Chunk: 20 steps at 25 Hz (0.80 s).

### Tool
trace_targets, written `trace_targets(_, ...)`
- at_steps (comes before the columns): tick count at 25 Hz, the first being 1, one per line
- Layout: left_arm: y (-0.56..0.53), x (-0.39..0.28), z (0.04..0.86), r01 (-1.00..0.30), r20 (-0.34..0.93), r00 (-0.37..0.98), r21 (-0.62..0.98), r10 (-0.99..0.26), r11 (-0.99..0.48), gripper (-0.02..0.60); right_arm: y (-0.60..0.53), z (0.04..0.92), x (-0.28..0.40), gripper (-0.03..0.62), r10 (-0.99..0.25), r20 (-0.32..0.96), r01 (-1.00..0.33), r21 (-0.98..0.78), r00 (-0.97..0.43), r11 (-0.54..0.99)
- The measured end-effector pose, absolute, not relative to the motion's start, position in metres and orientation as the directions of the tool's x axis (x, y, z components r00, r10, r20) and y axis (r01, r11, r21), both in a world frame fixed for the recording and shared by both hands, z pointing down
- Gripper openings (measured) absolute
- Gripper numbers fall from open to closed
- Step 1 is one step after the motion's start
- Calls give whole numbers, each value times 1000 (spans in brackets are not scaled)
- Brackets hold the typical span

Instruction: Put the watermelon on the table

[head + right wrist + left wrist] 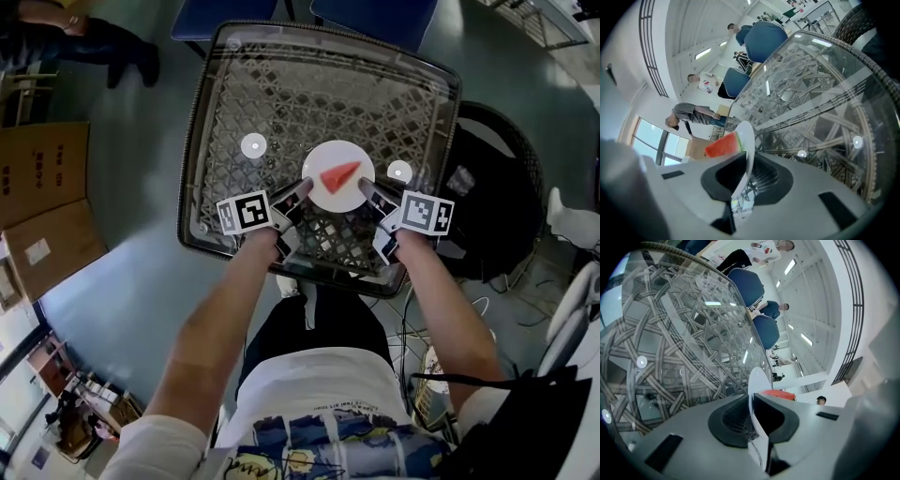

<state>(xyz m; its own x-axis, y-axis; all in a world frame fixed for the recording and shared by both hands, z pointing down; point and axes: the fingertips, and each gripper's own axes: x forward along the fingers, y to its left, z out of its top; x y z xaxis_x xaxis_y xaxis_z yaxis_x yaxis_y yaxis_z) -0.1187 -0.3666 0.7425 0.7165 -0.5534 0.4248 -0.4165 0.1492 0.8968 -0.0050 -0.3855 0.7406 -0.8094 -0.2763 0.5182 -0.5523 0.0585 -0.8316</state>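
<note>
Looking down, you see the square glass tabletop (225, 112) over woven wicker. Above its near half hangs the round white plate (328, 197), held level. Your left gripper (302, 190) pinches the plate's left rim and your right gripper (368, 190) its right rim, fingers of both pressed on the edge. The red watermelon wedge (339, 175) lies on the plate's centre.
</note>
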Motion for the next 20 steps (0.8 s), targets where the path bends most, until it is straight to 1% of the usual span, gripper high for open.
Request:
trace_targets(9, -365, -117, 752, -420, 436, 714, 893, -548, 163, 21, -380, 755, -2, 46, -267, 581, -616, -785, -769, 68)
trace_targets(13, -368, -115, 753, -470, 474, 705, 870, -527, 153, 23, -382, 756, 1, 55, -262, 617, -655, -750, -742, 89)
trace_targets(20, -366, -114, 759, -595, 589, 667, 789, -456, 150, 35, -381, 757, 4, 64, -242, 697, -732, -672, -675, 107)
